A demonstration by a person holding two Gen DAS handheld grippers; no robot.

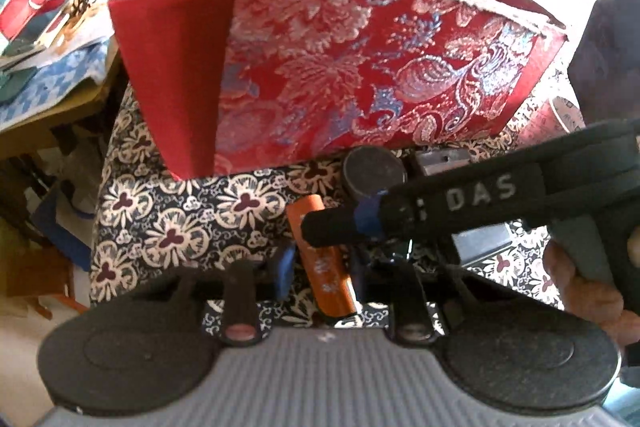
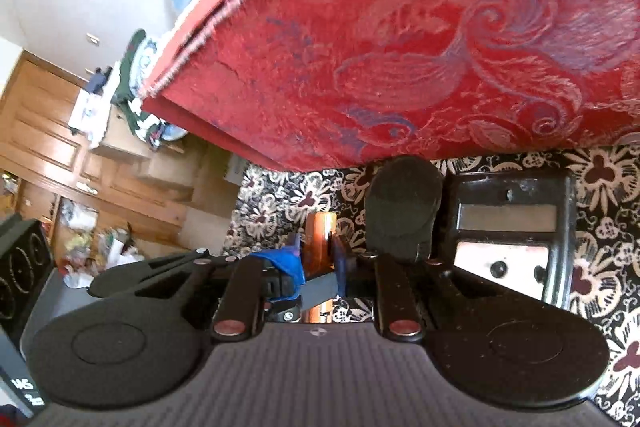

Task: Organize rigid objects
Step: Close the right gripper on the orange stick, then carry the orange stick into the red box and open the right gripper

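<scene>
1. Hidden parts: the inside of the red brocade box [image 1: 360, 67] cannot be seen from either camera; in the right wrist view its upper part runs out of the picture.
2. The orange tube [image 1: 324, 259] lies on the flower-patterned cloth [image 1: 168, 211], in front of the box. The right gripper's finger crosses over its upper part in the left wrist view, and its printed label is too blurred to read.
3. Left gripper [image 1: 320, 263]: the blue-taped fingers stand on either side of the tube. Contact cannot be confirmed, so I cannot tell whether they pinch it or sit slightly spread.
4. Right gripper [image 2: 316, 263]: the fingers flank the same tube from its other end with a narrow gap. Whether the pads press on the tube cannot be told.
5. The hand [image 1: 592, 291] holding the right gripper is partly cut off at the right edge of the left wrist view.
6. A dark round disc [image 2: 404, 207] sits just beside the tube, touching or nearly touching the box front.
7. A black device with a small window [image 2: 508, 235] lies beside the disc; its lower end is covered by the gripper body.
8. To the left, a cluttered side table [image 1: 48, 83] stands near the cloth.
</scene>
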